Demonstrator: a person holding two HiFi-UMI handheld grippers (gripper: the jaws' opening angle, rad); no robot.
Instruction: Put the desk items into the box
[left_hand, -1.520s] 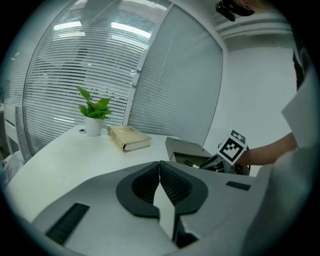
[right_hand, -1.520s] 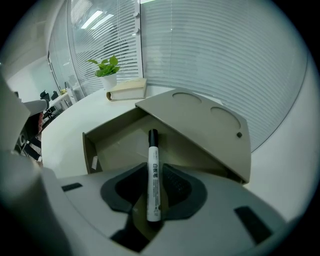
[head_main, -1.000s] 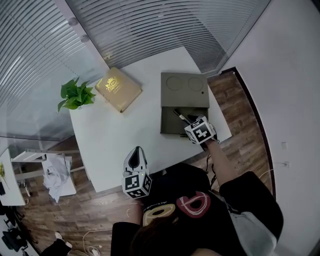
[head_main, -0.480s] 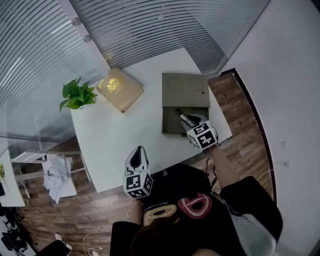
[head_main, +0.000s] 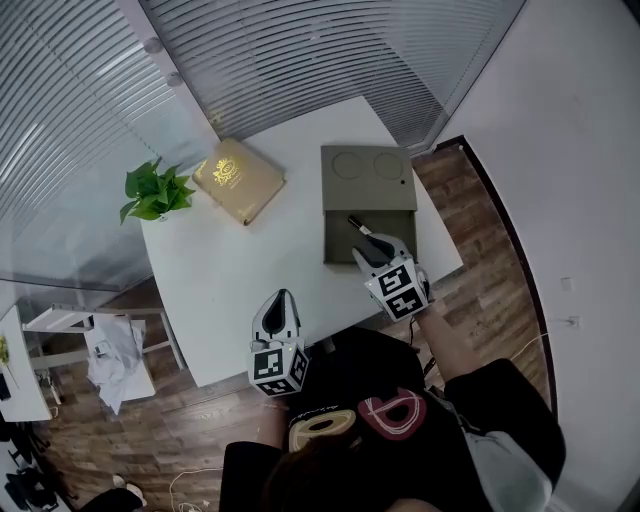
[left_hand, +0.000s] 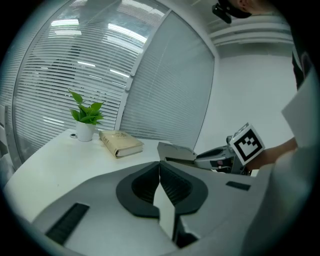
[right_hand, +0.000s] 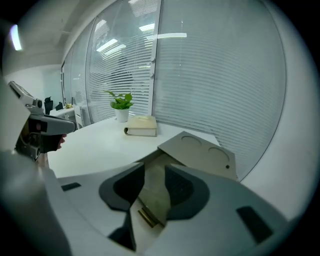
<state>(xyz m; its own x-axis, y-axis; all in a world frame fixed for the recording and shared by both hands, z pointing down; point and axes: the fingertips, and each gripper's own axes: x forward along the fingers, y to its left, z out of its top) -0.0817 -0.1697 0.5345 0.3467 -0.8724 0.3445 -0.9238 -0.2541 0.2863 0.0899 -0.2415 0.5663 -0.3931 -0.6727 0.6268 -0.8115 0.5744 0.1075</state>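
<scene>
1. The right gripper (head_main: 368, 252) is held over the near end of the box (head_main: 330, 240), its fingers (right_hand: 125, 190) spread with nothing pinched. Only the box floor shows between them. The box sits close to the tabletop's (head_main: 260, 260) right edge, so it could get nudged toward that edge if a wall is clipped.
2. A dark slim item (head_main: 358, 226), probably a pen, is already lying in the open near half. It could get pinned or knocked if the next thing is dropped on top.
3. The book (head_main: 238, 178) is left out at the far left, well apart from the box. It looks wide for a pinch, so it could slip or swing if it's grabbed off-centre.
4. The potted plant (head_main: 152, 188) just left of the book looks top-heavy, so it could be tipped by a brush.
5. The left gripper's (head_main: 281, 297) fingers (left_hand: 172, 182) are pressed together near the tabletop's near edge. If they aren't opened first, things will probably be shoved, not picked up.
6. The far half is covered by the lid (head_main: 368, 178), so room may run short.
</scene>
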